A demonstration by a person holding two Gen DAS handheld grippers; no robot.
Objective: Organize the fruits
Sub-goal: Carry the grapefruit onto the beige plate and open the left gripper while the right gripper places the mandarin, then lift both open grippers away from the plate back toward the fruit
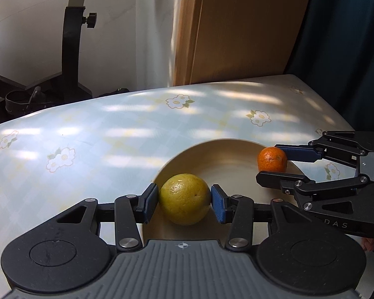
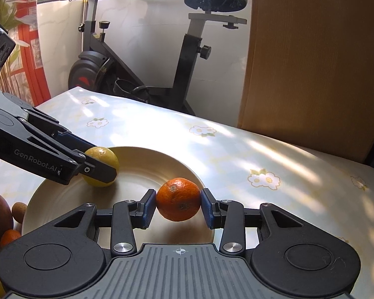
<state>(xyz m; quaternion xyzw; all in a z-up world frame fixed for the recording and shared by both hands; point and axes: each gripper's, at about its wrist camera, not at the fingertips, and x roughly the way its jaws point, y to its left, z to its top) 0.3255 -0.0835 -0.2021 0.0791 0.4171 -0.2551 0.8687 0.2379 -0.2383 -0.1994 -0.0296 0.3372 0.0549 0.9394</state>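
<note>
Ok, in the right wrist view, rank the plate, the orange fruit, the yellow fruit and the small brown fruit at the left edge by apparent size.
1. plate, clearly largest.
2. orange fruit and yellow fruit: no ranking; the orange one is nearer the camera and the left gripper hides part of the yellow one.
3. small brown fruit, smallest, partly hidden.

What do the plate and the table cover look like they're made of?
Plate: probably glazed ceramic or melamine; smooth cream surface with a soft sheen, can't tell which. Table cover: looks like wipeable vinyl or oilcloth; printed flowers and glossy sunlight patches.

Black claw (image 1: 185,200) linkages, blue pads (image 1: 218,204), silver screws, grey ribbed base
</note>
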